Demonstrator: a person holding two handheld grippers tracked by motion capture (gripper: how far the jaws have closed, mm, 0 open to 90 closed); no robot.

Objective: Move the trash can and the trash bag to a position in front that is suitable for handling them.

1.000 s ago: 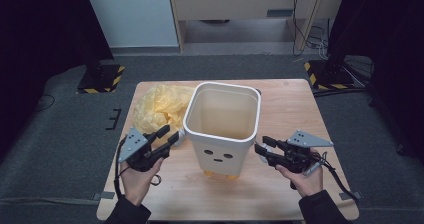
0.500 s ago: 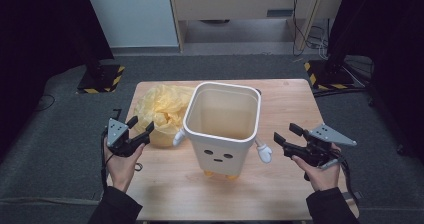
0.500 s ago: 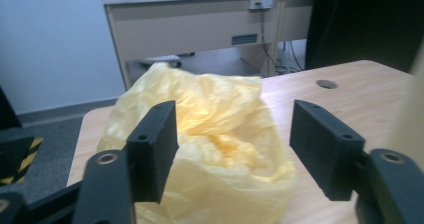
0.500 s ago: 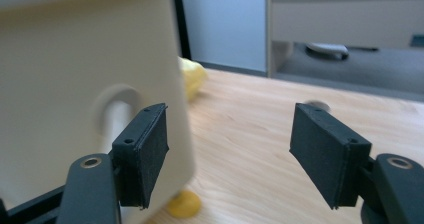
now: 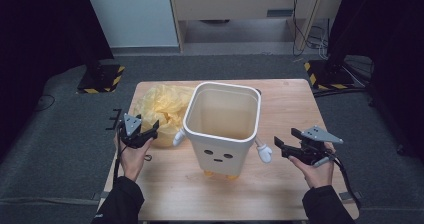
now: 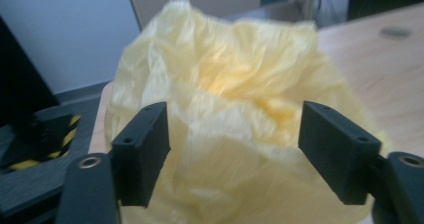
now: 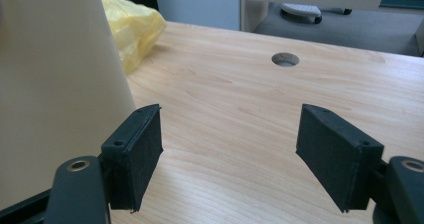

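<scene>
Bin-lining setup: grippers drawn apart, bag approach begun.

Wooden table bears white bin, empty, centre; crumpled yellow bag touching its left side. L gripper has swung from bin to bag, jaws wide open w/ bag between them; R gripper backed off, jaws open, holding nothing. Prob. next: pinch bag.

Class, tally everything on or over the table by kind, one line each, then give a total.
Yellow plastic bag: 1
White bin: 1
Grippers, left gripper and right gripper: 2
Total: 4
</scene>
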